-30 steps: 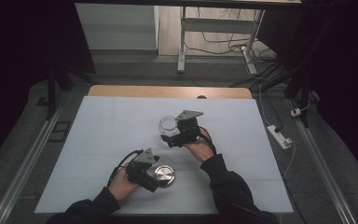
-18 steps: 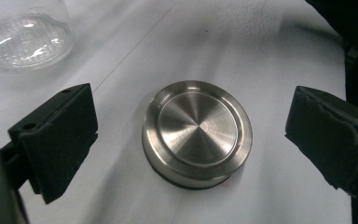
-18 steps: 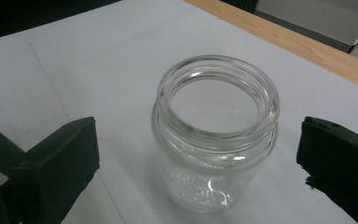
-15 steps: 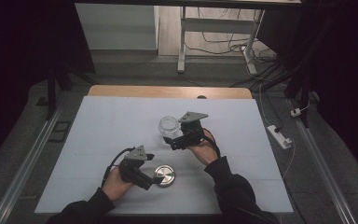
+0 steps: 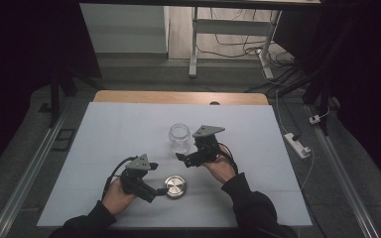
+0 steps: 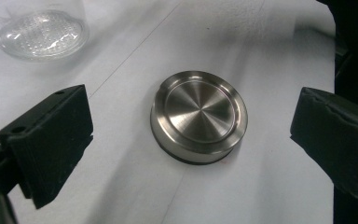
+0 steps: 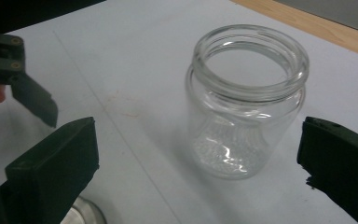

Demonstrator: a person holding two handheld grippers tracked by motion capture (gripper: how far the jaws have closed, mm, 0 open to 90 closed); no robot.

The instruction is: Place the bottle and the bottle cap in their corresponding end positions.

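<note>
A clear glass jar (image 5: 179,138) stands upright and lidless on the white table (image 5: 104,144). Its round metal lid (image 5: 175,187) lies flat nearer the front edge. My left gripper (image 5: 155,191) points at the lid from the left. In the left gripper view its jaws have just been opening and stand wide on either side of the lid (image 6: 199,115), touching nothing, so the left gripper (image 6: 192,112) is open. My right gripper (image 5: 182,158) sits just in front of the jar, also open. In the right gripper view the jar (image 7: 244,100) stands beyond the wide jaws, untouched.
The table's wooden far edge (image 5: 178,96) borders a floor with cables and a stand's legs (image 5: 193,44). A power strip (image 5: 297,145) lies off the right side. Metal rails (image 5: 25,173) run along both sides.
My left gripper has drawn back to the left from the lid, which stays flat on the table. My right gripper has backed a little away from the jar, toward the near right.
</note>
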